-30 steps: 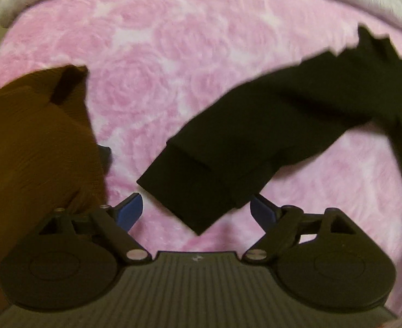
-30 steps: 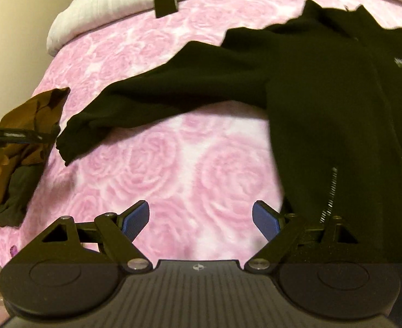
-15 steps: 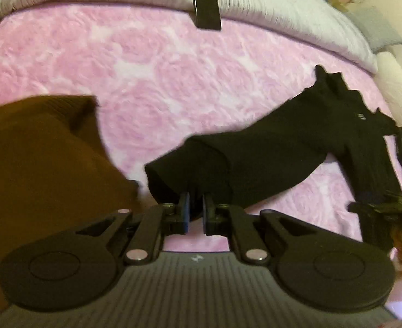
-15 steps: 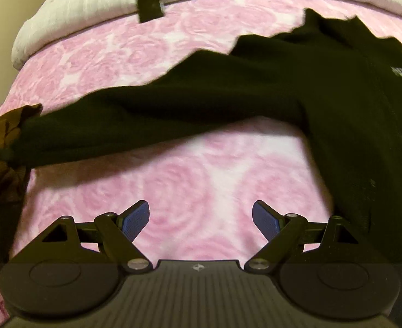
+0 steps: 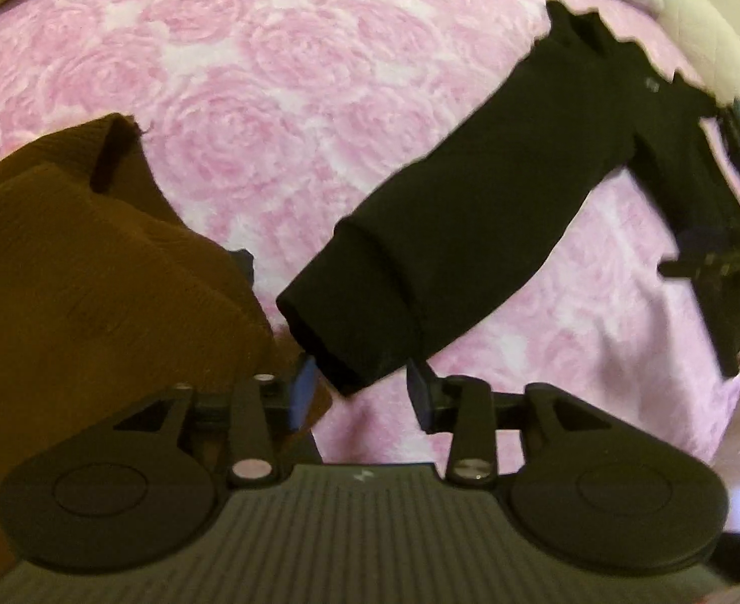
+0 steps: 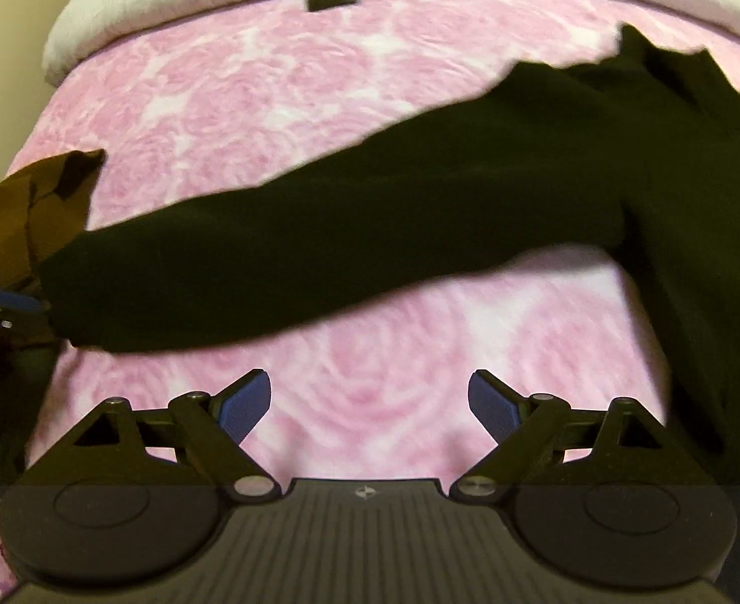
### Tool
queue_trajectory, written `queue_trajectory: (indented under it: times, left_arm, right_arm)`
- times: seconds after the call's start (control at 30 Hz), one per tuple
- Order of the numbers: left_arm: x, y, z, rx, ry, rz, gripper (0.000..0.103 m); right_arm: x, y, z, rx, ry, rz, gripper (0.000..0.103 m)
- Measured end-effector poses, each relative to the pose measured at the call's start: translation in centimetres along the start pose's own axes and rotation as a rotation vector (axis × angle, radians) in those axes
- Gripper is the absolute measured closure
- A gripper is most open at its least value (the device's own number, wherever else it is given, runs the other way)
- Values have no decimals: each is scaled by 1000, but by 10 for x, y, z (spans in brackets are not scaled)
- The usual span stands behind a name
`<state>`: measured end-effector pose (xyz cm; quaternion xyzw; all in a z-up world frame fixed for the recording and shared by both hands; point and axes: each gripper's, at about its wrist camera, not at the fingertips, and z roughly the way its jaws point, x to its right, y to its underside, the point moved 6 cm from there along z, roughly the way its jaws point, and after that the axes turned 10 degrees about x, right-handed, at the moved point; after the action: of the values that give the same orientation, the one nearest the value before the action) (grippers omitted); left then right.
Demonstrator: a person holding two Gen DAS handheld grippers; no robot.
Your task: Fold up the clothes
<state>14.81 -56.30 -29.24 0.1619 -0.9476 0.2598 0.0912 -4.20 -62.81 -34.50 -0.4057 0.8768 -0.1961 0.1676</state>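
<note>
At the bottom of the left wrist view the left gripper has just been opening, its jaws now part spread with the cuff of the black jacket lying loose between them, unpinched. In the right wrist view the right gripper stands wide apart over bare pink rose blanket. Farther back, the jacket's sleeve stretches across mid frame to its body at upper right, with a brown garment at left.

Black long-sleeved zip jacket lies on the pink rose-patterned blanket, one sleeve stretched sideways. Crumpled brown knit garment lies beside its cuff.
</note>
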Motion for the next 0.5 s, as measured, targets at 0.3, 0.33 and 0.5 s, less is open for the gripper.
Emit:
queue_trajectory:
  times: [0.3, 0.33, 0.5]
  left_arm:
    - [8, -46, 14, 142, 18, 5, 59]
    - [14, -45, 29, 116, 22, 32, 56]
    - [32, -19, 92, -98, -30, 69, 52]
  right_arm:
    - [58, 39, -26, -8, 131, 145, 15]
    - [66, 44, -29, -7, 148, 166, 15]
    - [117, 70, -54, -1, 224, 254, 15]
